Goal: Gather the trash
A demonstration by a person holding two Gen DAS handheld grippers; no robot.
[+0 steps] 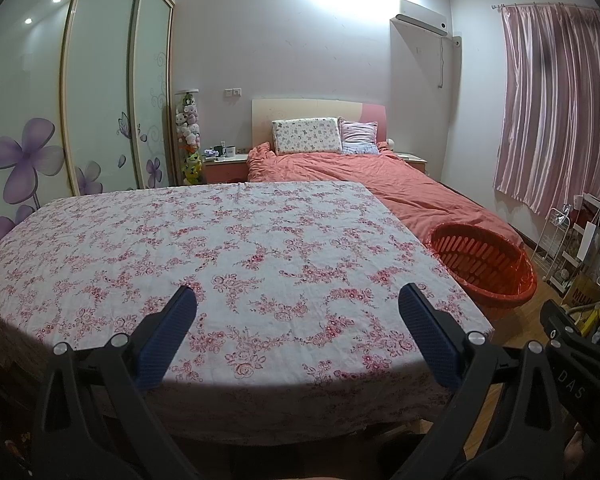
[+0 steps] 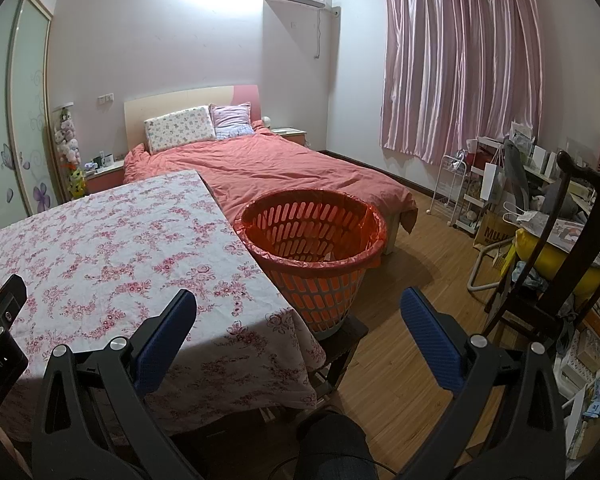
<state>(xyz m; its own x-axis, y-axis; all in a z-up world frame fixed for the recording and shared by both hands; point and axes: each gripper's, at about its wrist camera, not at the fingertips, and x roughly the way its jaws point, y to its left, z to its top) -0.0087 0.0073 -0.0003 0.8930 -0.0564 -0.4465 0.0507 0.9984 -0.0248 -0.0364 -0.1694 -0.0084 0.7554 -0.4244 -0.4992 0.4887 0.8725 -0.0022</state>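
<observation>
An orange slatted basket lined with a red bag stands on a small dark stool at the table's right side; it also shows in the left wrist view as the basket. I see no loose trash on the floral tablecloth. My left gripper hovers open over the near part of the table, blue pads wide apart, nothing between them. My right gripper hangs open over the table's right corner and the floor, just short of the basket. The right gripper's body shows at the left view's right edge.
A bed with an orange-red duvet lies behind the table and basket. A dark wooden chair and cluttered shelves stand at the right. Wooden floor is open between basket and chair. A person's knee shows at the bottom.
</observation>
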